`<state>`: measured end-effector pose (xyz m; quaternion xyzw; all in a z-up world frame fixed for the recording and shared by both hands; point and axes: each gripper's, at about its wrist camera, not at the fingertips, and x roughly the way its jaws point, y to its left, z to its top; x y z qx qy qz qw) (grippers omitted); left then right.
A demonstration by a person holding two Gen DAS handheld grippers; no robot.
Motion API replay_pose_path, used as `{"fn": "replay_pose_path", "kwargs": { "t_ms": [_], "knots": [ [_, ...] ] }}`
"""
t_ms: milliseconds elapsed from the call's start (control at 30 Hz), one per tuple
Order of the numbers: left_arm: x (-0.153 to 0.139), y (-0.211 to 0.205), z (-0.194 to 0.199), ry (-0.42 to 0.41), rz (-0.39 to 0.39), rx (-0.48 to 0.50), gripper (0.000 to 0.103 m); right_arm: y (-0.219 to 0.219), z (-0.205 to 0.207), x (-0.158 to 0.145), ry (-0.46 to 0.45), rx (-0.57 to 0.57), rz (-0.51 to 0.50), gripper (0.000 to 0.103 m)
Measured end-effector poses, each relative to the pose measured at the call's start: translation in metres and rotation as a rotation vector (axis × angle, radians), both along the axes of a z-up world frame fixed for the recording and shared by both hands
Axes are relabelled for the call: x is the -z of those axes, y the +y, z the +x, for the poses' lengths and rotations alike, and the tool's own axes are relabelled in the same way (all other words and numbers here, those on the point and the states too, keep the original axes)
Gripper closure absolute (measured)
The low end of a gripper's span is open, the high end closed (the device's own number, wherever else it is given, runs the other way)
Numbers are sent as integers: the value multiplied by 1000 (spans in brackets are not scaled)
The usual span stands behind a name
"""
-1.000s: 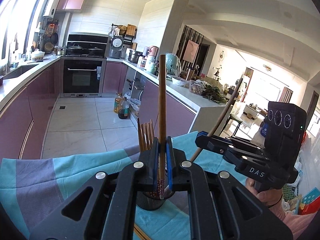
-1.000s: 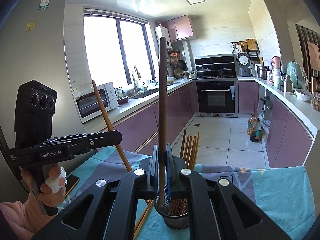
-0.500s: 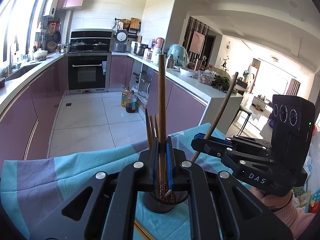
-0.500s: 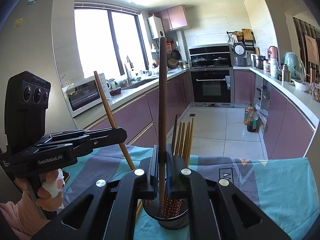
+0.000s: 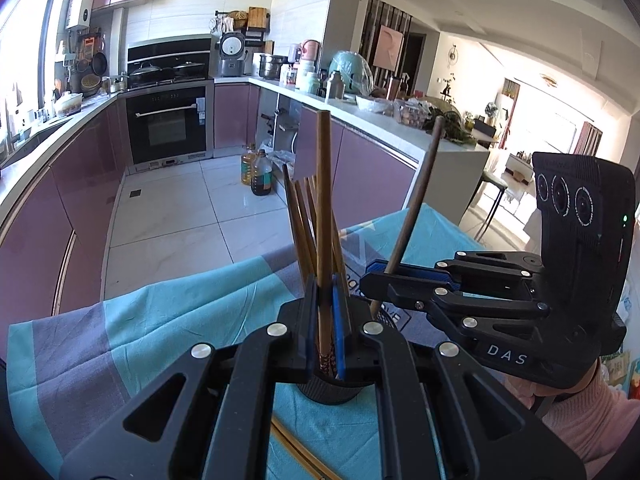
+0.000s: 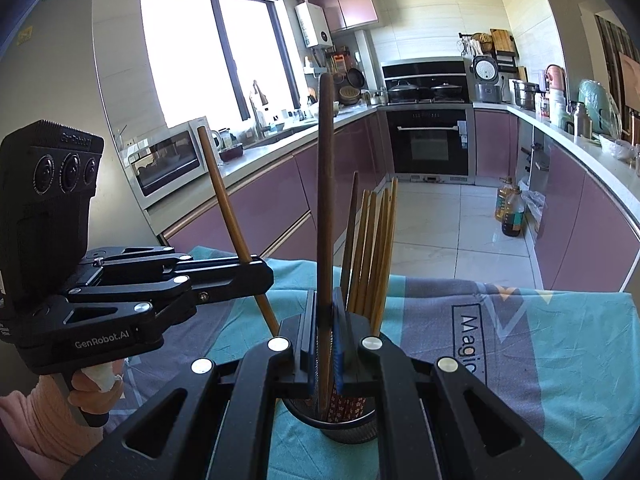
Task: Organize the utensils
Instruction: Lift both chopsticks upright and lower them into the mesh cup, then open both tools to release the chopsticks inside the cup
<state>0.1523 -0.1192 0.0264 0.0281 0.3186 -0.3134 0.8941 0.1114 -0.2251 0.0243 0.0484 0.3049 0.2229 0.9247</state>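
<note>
A black mesh holder [image 5: 334,388] [image 6: 344,420] stands on the teal and grey cloth, with several wooden chopsticks [image 6: 374,248] upright in it. My left gripper [image 5: 325,320] is shut on a light brown chopstick [image 5: 323,200], held upright with its patterned tip inside the holder. My right gripper [image 6: 326,336] is shut on a dark brown chopstick [image 6: 325,184], also upright, its lower end in the holder. Each gripper shows in the other's view, the right one [image 5: 376,276] and the left one [image 6: 260,276], on opposite sides of the holder.
The teal and grey cloth [image 6: 520,340] covers the table; its far edge drops to the kitchen floor. A loose pair of chopsticks [image 5: 296,448] lies on the cloth near me. Purple cabinets, an oven [image 6: 430,140] and a cluttered counter [image 5: 380,108] lie beyond.
Both grippers have lowered their chopsticks deeper into the holder and tilted the views downward. The two grippers have drawn closer over the holder.
</note>
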Motion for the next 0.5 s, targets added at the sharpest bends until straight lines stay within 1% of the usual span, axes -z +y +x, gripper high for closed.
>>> {"fn": "replay_pose_path", "kwargs": {
  "t_ms": [300,500],
  "knots": [
    [6,-7,21,49,42,1,95,4,10,8,44,3,4,97],
    [16,-8,36,90,45,-4,95,5,17,11,57,12,1,97]
  ]
}}
